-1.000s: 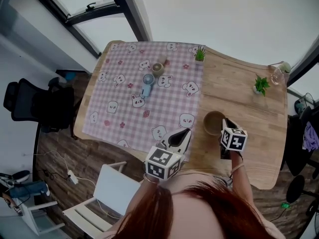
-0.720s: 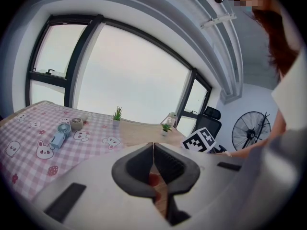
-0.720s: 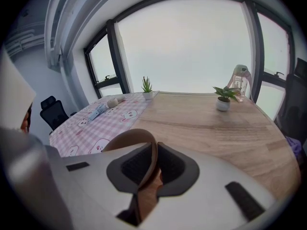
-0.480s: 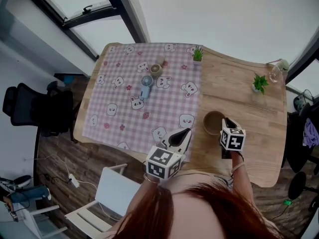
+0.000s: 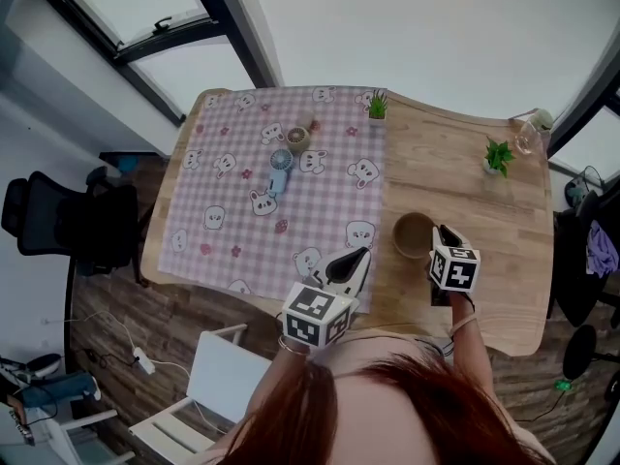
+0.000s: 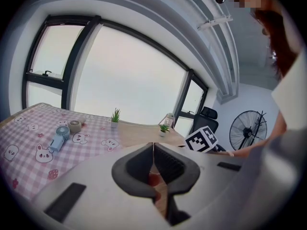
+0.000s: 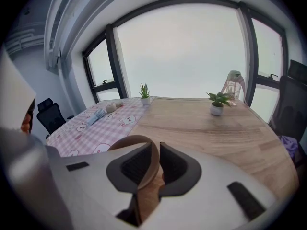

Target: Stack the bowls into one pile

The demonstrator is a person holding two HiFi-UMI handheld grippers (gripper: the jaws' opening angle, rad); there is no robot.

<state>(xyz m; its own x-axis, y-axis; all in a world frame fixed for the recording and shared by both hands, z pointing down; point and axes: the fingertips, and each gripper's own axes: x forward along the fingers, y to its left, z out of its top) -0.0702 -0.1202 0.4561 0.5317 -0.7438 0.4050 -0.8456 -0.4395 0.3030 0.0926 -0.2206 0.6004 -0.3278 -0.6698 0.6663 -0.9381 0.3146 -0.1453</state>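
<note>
Evidently release step: our right claw [image 5: 442,232] had just been opening, bowl [image 5: 412,234] rim between its jaws, bowl just right of checked cloth [image 5: 281,192]. Left claw [image 5: 360,256] pinched together, empty. Next, we judged: back off without tipping.

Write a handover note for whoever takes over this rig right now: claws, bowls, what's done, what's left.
Left claw: shut, empty, above the checked cloth's near corner.
Right claw: has just been opening; the rim of the tan bowl is between its pads with a gap on one side, so not gripped.
Bowls: that one tan shape on the wood table; no other bowl in view; how many are nested I cannot tell.
Left: probably just draw the Right claw clear.
</note>
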